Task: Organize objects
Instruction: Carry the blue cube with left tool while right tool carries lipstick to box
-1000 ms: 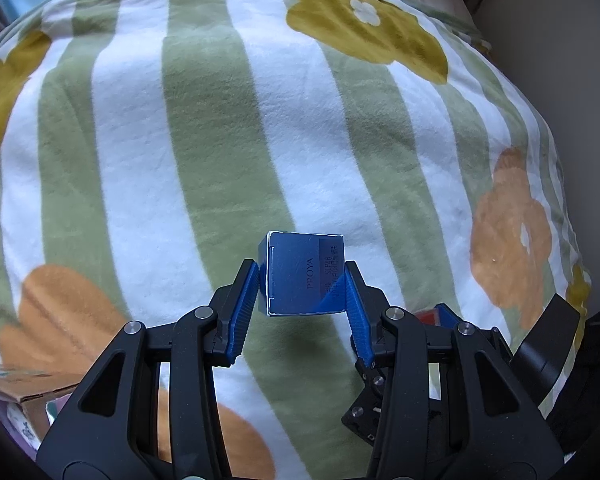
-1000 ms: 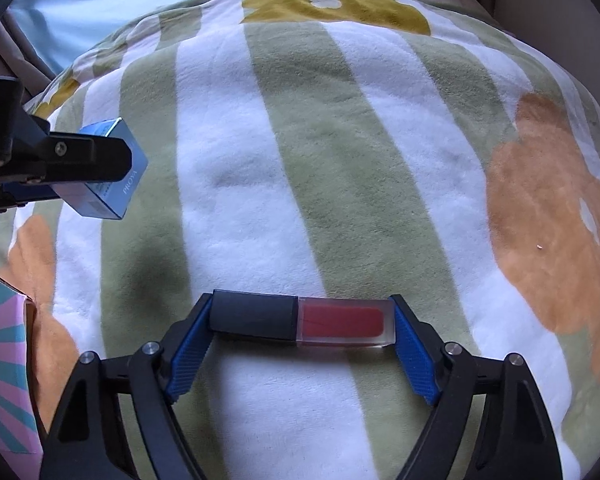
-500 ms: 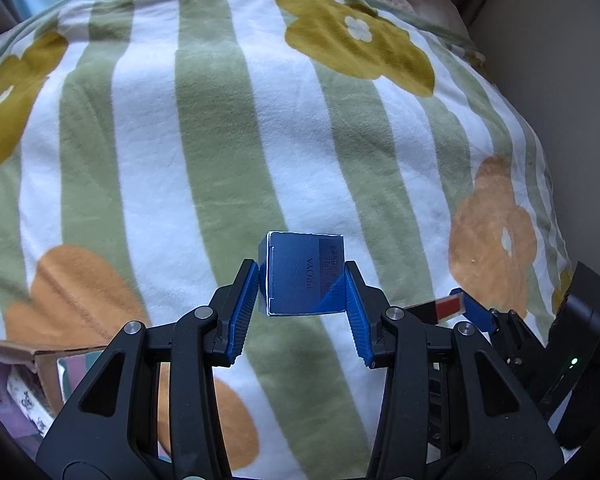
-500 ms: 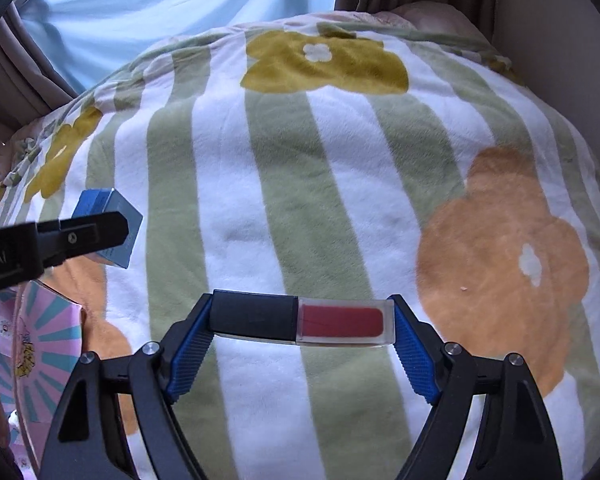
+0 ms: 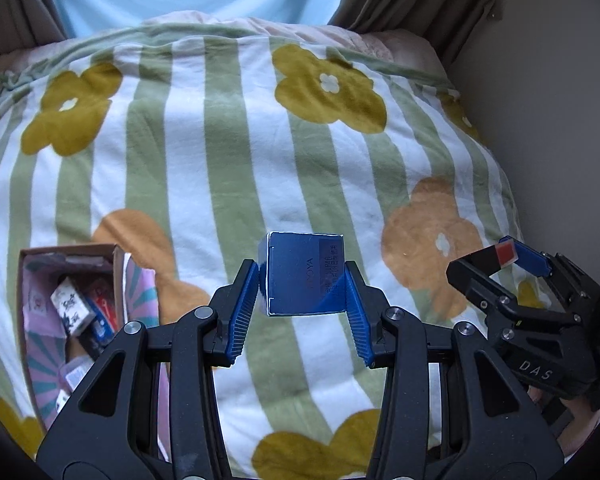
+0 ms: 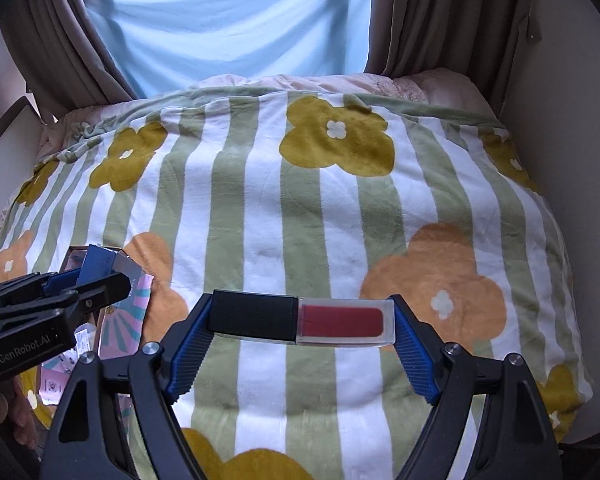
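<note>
Spread over the bed, a flowered blanket [image 5: 228, 168] carried an open cardboard box [image 5: 66, 320]. Right of that box, a blue carton [image 5: 305, 274] was clamped in the left gripper [image 5: 301, 312]; farther right, a lipstick [image 6: 303, 317] was pinched endwise in the right gripper [image 6: 301, 354], both seemingly lifted for boxing.

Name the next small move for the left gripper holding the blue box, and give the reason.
Probably swing the left gripper leftward and down toward the open cardboard box. Its fingers are clamped on the blue box, which hangs above the blanket, and the cardboard box already holds other small items.
</note>
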A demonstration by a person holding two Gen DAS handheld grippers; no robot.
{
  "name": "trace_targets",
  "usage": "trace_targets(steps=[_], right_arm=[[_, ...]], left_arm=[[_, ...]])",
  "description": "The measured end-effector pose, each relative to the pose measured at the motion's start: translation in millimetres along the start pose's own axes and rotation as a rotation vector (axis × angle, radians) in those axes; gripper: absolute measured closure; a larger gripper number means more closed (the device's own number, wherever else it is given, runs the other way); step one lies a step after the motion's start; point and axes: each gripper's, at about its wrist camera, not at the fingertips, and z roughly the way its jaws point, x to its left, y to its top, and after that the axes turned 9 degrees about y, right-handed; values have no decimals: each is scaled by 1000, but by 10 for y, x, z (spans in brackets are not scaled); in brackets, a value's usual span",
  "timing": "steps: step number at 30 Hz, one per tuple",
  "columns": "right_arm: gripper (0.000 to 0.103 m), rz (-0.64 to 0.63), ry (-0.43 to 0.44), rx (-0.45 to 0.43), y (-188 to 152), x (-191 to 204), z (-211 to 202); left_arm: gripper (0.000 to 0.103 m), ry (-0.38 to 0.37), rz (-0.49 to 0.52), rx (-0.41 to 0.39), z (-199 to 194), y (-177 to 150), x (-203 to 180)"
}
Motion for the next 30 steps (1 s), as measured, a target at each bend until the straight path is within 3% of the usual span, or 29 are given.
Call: trace_targets(steps=[10,20,30], right_arm=[[23,-29,3,-3,-300,202,-444],[23,-90,38,-30,-346,536,-596],[23,-215,150,-18,-269,1171,-513]], left_arm=[[64,51,-94,-30,-773,-633,-78],[64,59,-153,-50,-1075,-975,47],[64,107,-269,-71,-1335,-1221,454]])
